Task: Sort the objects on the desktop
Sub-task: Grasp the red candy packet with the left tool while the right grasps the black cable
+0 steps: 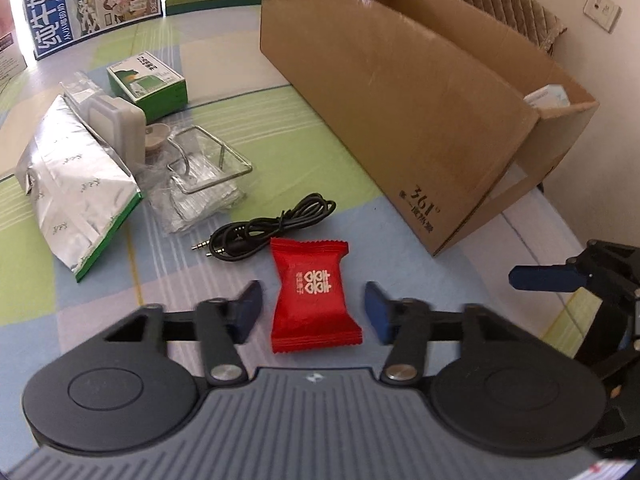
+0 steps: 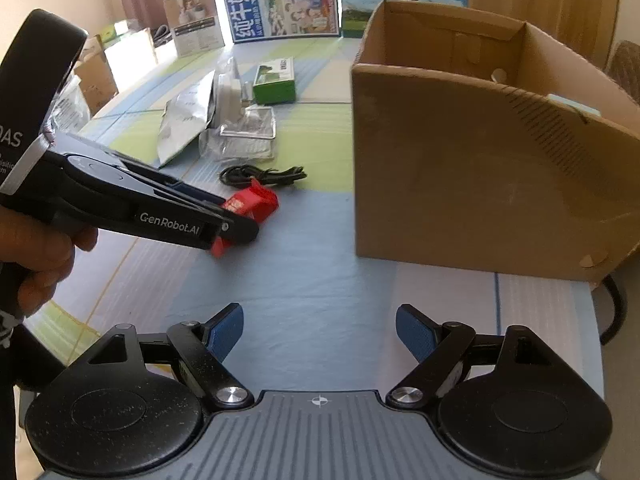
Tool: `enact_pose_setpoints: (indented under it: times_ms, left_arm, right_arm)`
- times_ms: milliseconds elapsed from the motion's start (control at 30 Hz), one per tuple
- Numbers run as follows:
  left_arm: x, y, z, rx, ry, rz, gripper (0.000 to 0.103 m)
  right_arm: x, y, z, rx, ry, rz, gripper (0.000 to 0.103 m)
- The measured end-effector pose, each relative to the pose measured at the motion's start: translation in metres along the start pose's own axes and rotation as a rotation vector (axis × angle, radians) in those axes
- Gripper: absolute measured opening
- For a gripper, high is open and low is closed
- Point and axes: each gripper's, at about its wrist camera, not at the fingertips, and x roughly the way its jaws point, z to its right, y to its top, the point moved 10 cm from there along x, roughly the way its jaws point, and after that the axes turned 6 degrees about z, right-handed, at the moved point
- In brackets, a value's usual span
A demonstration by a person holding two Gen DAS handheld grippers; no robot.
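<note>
Red candy packet (image 1: 314, 295) is seen lying flat on the worktop (image 1: 304, 120), between the spread fingers (image 1: 250, 306) of the left gripper (image 1: 314, 308), which stand to either side of it without touching it; nothing is grasped. From the right wrist view the same left gripper (image 2: 240, 220) is seen lowered over the packet (image 2: 256, 202), held by a hand (image 2: 44, 256) at the left edge. The right gripper (image 2: 320, 332) is held above a bare stretch of the striped cloth, its blue-padded fingers (image 2: 226, 330) parted wide and empty. Just beyond the packet a coiled black cable (image 1: 272, 226) is laid, its two plugs pointing left. Further back a wire rack (image 1: 208, 164) on a clear plastic bag, a silver foil pouch (image 1: 76, 184), a grey box (image 1: 120, 128) and a green carton (image 1: 148, 82) are gathered together. A large open cardboard box (image 1: 400, 100) is set to the right of these things, with a pale item showing inside near its far corner. Milk cartons (image 2: 280, 0) are stood along the back edge of the worktop
</note>
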Motion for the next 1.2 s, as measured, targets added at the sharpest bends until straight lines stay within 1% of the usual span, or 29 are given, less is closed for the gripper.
enact_pose_setpoints:
  times_ms: [33,100,200,267,400,533,600,733,833,900,967,1033,1067,1100,1133,1167,1200]
  left_arm:
    - [0.001,-0.001,-0.001,0.012,0.009,0.0,0.031]
    - [-0.003,-0.004,-0.004,0.032,0.013,0.002,0.023]
    - [-0.013,-0.012,-0.018,0.048,0.052,-0.002,0.023]
    - [-0.022,-0.019,-0.033,0.046,0.079,-0.006,0.023]
    - [-0.039,-0.034,-0.068,0.026,0.138,-0.01,0.023]
    - [-0.054,-0.043,-0.099,-0.006,0.184,-0.005,0.023]
    - [-0.058,-0.045,-0.112,-0.015,0.196,-0.003,0.023]
    - [-0.064,-0.046,-0.124,-0.005,0.199,0.005,0.023]
    - [-0.066,-0.047,-0.127,0.0,0.193,0.021,0.026]
    - [-0.066,-0.046,-0.128,0.0,0.2,0.035,0.042]
    - [-0.067,-0.046,-0.129,-0.007,0.193,0.043,0.042]
    - [-0.065,-0.047,-0.13,-0.02,0.182,0.042,0.043]
    - [-0.064,-0.048,-0.131,-0.024,0.181,0.043,0.045]
    - [-0.064,-0.049,-0.132,-0.029,0.178,0.043,0.045]
    - [-0.063,-0.05,-0.133,-0.035,0.174,0.043,0.045]
    - [-0.063,-0.05,-0.133,-0.04,0.171,0.044,0.045]
    - [-0.064,-0.051,-0.133,-0.043,0.169,0.046,0.045]
  right_arm:
    - [0.001,0.0,-0.002,-0.005,0.005,-0.002,0.081]
    - [0.002,0.0,-0.01,-0.027,0.022,-0.005,0.081]
    - [0.005,0.004,-0.027,-0.096,0.063,-0.003,0.081]
    - [0.008,0.01,-0.042,-0.169,0.089,0.001,0.081]
    - [0.019,0.027,-0.067,-0.302,0.11,0.02,0.076]
    - [0.04,0.047,-0.085,-0.433,0.076,0.028,0.067]
    - [0.054,0.056,-0.089,-0.492,0.048,0.018,0.06]
    - [0.085,0.07,-0.084,-0.562,-0.004,-0.051,0.058]
    - [0.103,0.076,-0.079,-0.597,-0.029,-0.093,0.055]
    - [0.113,0.079,-0.076,-0.606,-0.033,-0.113,0.055]
    - [0.117,0.08,-0.075,-0.596,-0.033,-0.12,0.054]
    - [0.119,0.083,-0.072,-0.549,-0.027,-0.129,0.052]
    - [0.12,0.084,-0.071,-0.534,-0.024,-0.134,0.05]
    - [0.12,0.084,-0.071,-0.516,-0.014,-0.14,0.039]
    - [0.119,0.083,-0.071,-0.481,0.006,-0.15,0.032]
    - [0.116,0.083,-0.071,-0.447,0.006,-0.154,0.027]
    - [0.114,0.082,-0.069,-0.45,-0.012,-0.155,0.013]
